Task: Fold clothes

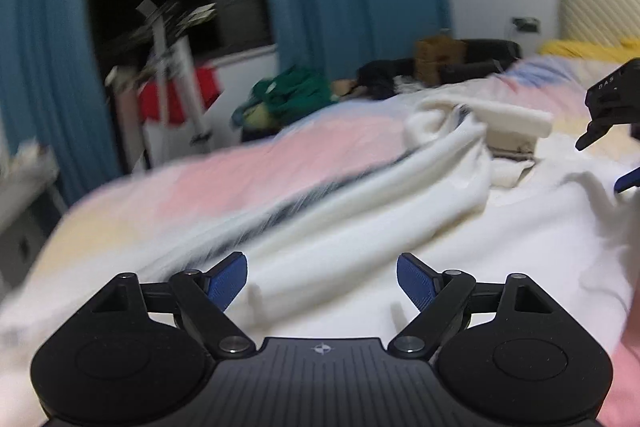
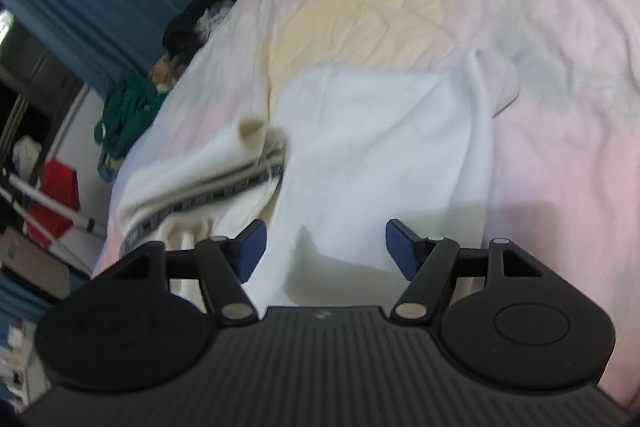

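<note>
Your left gripper [image 1: 322, 281]: matte black body, ribbed centre plate with a small white cross-in-circle mark, two round black housings either side. Black link arms on silver pivot pins, triangular cut-outs in the outer brackets. Blue textured pads [image 1: 414, 283] on the fingertips. Your right gripper [image 2: 324, 247] is the same build (ribbed plate, silver pins, darker blue pads [image 2: 402, 247]). In the left view its black shell carries small white lettering, too blurred to read.
</note>
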{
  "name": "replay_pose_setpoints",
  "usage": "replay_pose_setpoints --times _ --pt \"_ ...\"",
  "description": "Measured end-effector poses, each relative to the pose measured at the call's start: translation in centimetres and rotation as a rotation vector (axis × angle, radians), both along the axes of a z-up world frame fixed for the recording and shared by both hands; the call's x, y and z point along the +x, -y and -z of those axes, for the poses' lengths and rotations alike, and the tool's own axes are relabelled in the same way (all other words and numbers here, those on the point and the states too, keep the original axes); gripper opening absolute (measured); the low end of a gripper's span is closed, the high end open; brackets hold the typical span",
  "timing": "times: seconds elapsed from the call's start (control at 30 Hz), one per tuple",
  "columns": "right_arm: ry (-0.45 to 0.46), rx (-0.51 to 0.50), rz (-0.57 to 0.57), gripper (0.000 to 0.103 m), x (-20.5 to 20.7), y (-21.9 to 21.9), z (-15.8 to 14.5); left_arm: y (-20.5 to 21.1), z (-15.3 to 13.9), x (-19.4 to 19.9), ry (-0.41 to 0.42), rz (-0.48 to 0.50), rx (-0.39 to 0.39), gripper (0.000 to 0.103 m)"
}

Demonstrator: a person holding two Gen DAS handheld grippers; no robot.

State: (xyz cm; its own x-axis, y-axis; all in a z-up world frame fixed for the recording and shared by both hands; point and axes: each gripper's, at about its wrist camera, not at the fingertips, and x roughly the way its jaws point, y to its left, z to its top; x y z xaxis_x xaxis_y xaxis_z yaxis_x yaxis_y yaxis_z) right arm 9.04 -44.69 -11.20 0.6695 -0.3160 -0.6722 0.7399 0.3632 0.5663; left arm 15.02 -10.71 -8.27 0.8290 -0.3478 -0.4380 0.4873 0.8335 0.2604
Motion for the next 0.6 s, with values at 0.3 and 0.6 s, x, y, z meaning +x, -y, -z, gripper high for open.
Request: replay_pose_setpoints --times 0.3,0.6 --pt "0.0 -0.141 0.094 0.069 -0.5 1.2 -0.5 18.8 -3.2 8.6 0.1 0.397 0.256 0.077" --pt "0.035 -0.142 0.169 0.069 -1.1 1.8 0.3 30.9 -0.8 15.7 -0.079 0.533 0.411 0.015"
